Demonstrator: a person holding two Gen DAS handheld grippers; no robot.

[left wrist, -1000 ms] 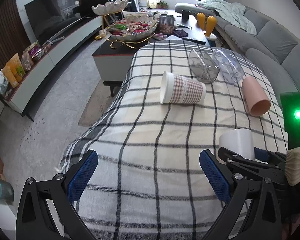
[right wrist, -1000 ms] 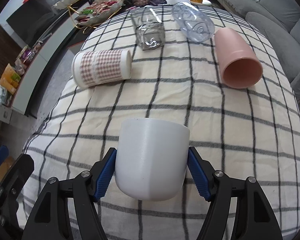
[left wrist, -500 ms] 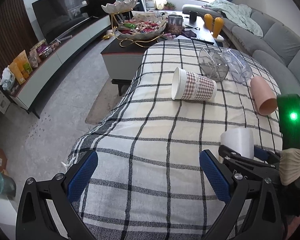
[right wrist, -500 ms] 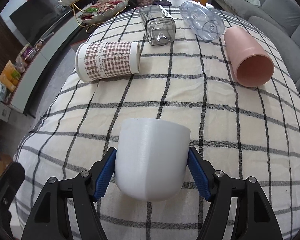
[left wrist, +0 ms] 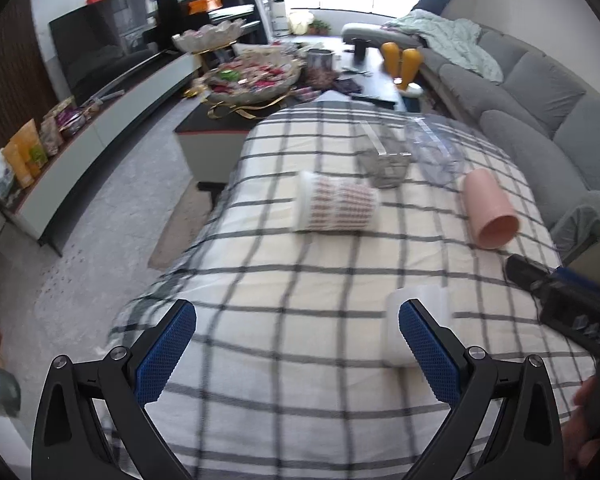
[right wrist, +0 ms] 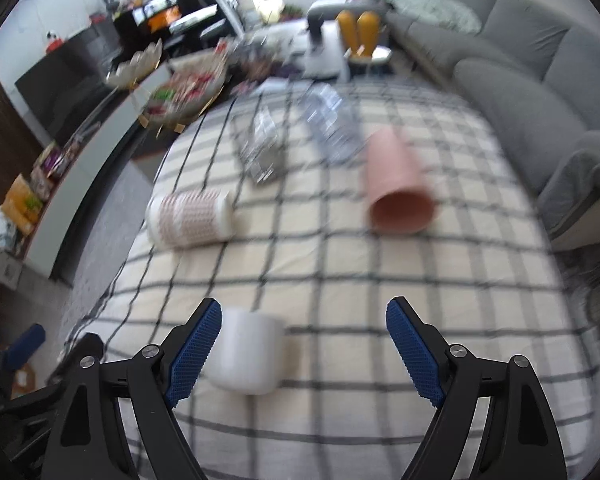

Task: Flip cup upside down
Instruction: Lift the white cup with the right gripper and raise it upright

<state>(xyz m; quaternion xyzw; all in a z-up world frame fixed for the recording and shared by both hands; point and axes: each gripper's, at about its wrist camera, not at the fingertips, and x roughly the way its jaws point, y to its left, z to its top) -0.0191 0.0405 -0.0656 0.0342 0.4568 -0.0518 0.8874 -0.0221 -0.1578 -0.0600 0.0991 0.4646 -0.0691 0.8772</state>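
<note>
Change: my right claw (right wrist: 304, 350), clamped on the white cup (right wrist: 247, 354) a second ago, now gapes wide, holding nothing.
Cup: standing on the checked counter (right wrist: 340, 256), apparently inverted.
Left claw (left wrist: 296, 350): wide open, empty.

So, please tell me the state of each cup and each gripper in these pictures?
White cup: standing on the tablecloth, free, wider end down.
Checked cup: lying on its side.
Pink cup: lying on its side.
Two clear glasses: lying down.
Left gripper: open, empty.
Right gripper: open, empty.
</note>
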